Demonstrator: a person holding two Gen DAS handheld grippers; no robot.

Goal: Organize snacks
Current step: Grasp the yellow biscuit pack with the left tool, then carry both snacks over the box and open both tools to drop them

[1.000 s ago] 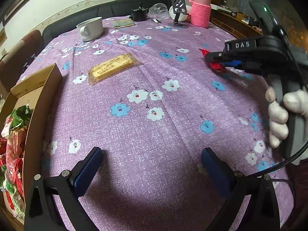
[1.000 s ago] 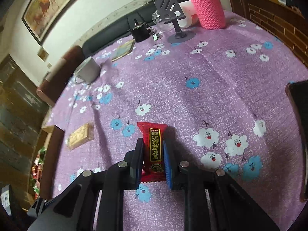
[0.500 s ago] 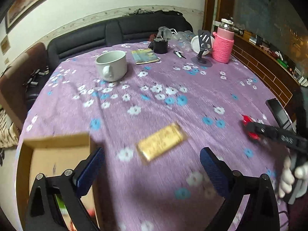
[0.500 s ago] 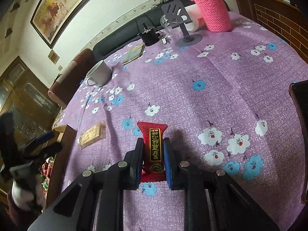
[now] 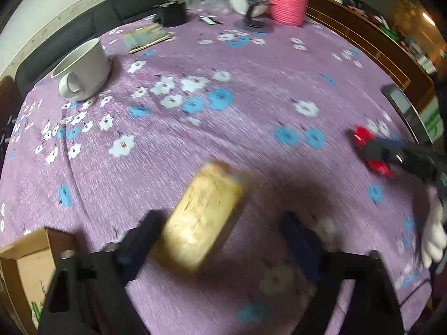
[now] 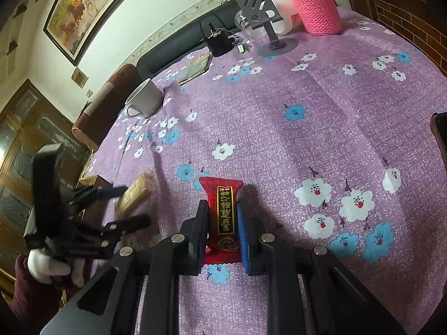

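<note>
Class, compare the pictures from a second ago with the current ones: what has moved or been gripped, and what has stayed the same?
The left gripper has swung from bare cloth over to the yellow snack pack, which now lies between its closing jaws, not yet clamped. The cardboard box now shows at the lower left corner. Unchanged: the right gripper stays shut on the red snack; the white mug has not moved.
</note>
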